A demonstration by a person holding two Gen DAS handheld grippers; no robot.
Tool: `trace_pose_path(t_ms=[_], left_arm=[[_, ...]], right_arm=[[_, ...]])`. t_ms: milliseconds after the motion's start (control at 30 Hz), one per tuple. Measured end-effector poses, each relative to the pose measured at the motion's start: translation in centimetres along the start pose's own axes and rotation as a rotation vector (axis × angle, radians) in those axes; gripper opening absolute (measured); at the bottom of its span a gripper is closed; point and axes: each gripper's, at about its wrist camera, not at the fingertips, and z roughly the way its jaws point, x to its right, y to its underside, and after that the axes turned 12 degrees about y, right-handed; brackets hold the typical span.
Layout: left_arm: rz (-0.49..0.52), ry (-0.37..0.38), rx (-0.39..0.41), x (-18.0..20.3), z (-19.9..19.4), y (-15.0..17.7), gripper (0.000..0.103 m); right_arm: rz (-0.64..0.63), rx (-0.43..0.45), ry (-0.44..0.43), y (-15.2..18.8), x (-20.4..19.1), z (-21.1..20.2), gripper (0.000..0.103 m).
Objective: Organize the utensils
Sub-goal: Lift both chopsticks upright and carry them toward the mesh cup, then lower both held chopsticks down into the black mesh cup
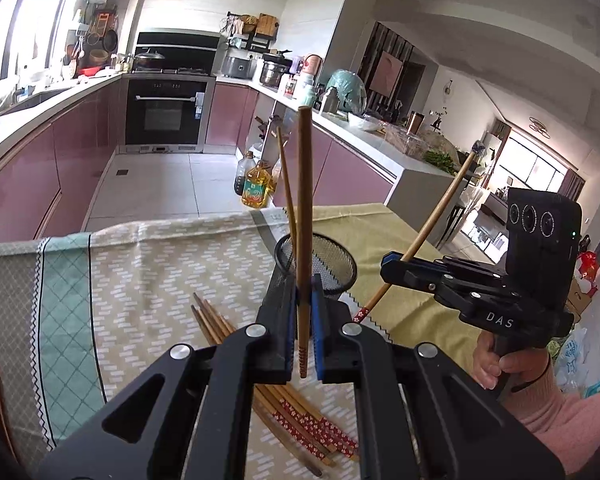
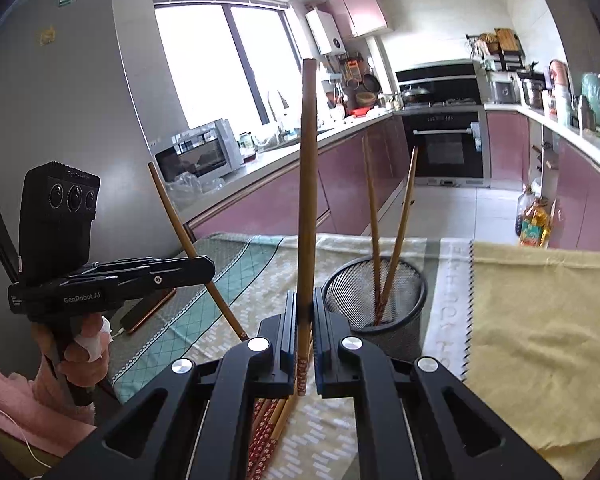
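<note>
**Both grippers holding a chopstick, cup already has two**

The left gripper is clamped on one chopstick that stands nearly upright. The right gripper is pinched on another chopstick, also upright. Just behind them the black mesh cup sits on the patterned tablecloth with two chopsticks leaning inside. The remaining pile of chopsticks lies flat on the cloth, right under the grippers, red-patterned ends together.
</note>
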Motion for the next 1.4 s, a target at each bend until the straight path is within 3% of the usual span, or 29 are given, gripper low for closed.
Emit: trace_pose_path(t_ms=[300, 1400], left_arm=[[0.049, 0.013, 0.025, 1.5, 0.2, -1.8, 0.008], [0.101, 0.03, 0.067, 3.5, 0.0, -5.0, 0.007]], right_arm=[[-0.013, 0.053, 0.024, -2.1, 0.9, -1.3, 0.006], [-0.041, 0.096, 0.04, -3.8, 1.4, -1.8, 0.006]])
